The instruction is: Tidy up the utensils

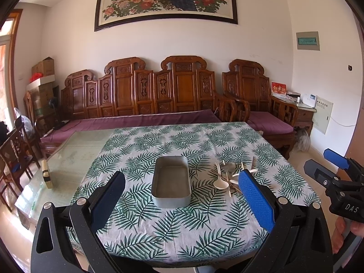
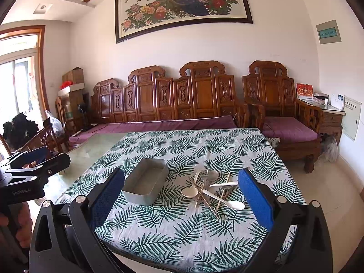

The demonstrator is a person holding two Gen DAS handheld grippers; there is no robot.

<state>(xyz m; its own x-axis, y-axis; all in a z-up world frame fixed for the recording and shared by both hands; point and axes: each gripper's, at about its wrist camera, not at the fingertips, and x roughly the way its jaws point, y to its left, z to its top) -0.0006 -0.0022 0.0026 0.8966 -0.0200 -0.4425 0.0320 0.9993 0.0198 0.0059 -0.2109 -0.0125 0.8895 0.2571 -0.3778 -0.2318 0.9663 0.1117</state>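
While both tools were held above the near table edge, the left gripper [image 1: 182, 195] and right gripper [image 2: 180, 195] were seen spread wide and empty. Ahead of the right gripper lay the tangled utensil pile [image 2: 212, 190]: light, stiff, slippery pieces, best pinched mid-handle. Left of it stood the empty metal tray [image 2: 145, 182].

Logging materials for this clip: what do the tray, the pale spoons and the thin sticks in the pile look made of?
Tray: likely metal, matte grey, thin rolled rim. Pale spoons: probably plastic or ceramic, smooth cream surface; can't tell which. Thin sticks: seemingly wood or bamboo, tan and dull.
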